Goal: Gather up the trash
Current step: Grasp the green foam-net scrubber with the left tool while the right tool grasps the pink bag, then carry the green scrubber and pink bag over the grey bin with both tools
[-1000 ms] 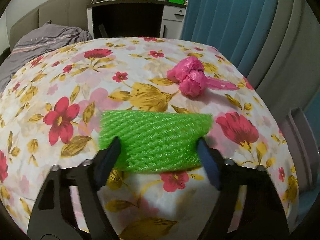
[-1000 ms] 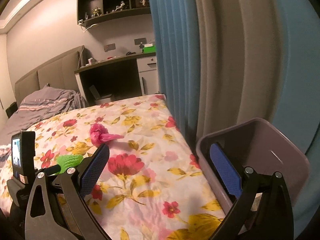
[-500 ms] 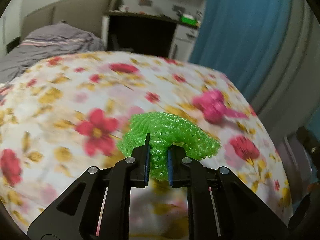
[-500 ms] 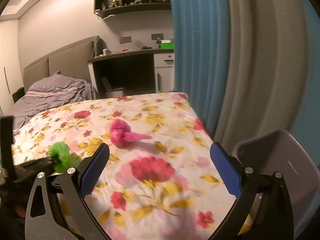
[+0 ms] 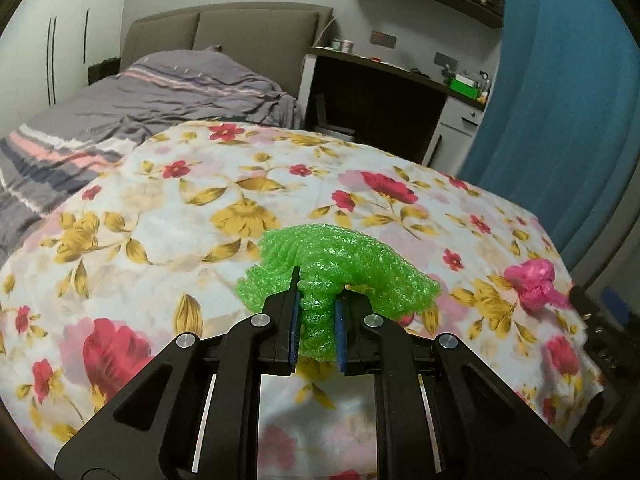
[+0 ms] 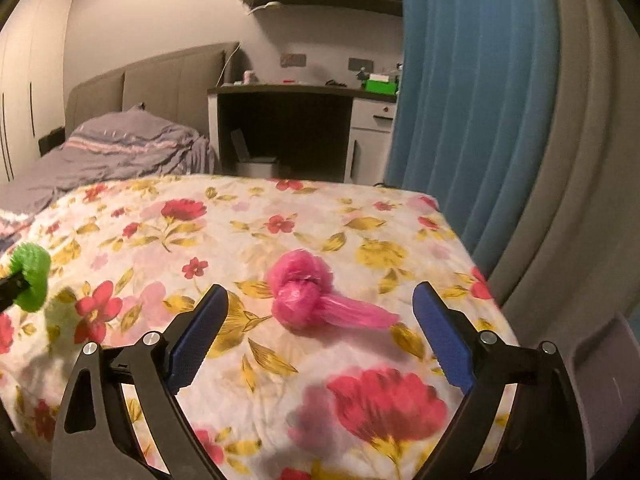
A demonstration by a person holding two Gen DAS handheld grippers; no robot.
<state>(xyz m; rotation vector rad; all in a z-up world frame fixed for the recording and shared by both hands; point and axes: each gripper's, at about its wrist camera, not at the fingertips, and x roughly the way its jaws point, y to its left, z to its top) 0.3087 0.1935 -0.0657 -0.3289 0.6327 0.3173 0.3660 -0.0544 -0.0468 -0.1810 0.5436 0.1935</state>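
My left gripper (image 5: 316,320) is clamped tight on the green foam net (image 5: 340,272), pads squeezing its middle, held just above the floral bedspread (image 5: 160,208). My right gripper (image 6: 320,336) is spread wide w/ nothing in it, hovering near the pink bag (image 6: 308,292) lying on the spread

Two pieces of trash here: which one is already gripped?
The green foam net, pinched between the left gripper's fingers. The pink bag lies loose on the bedspread, ahead of the open right gripper.
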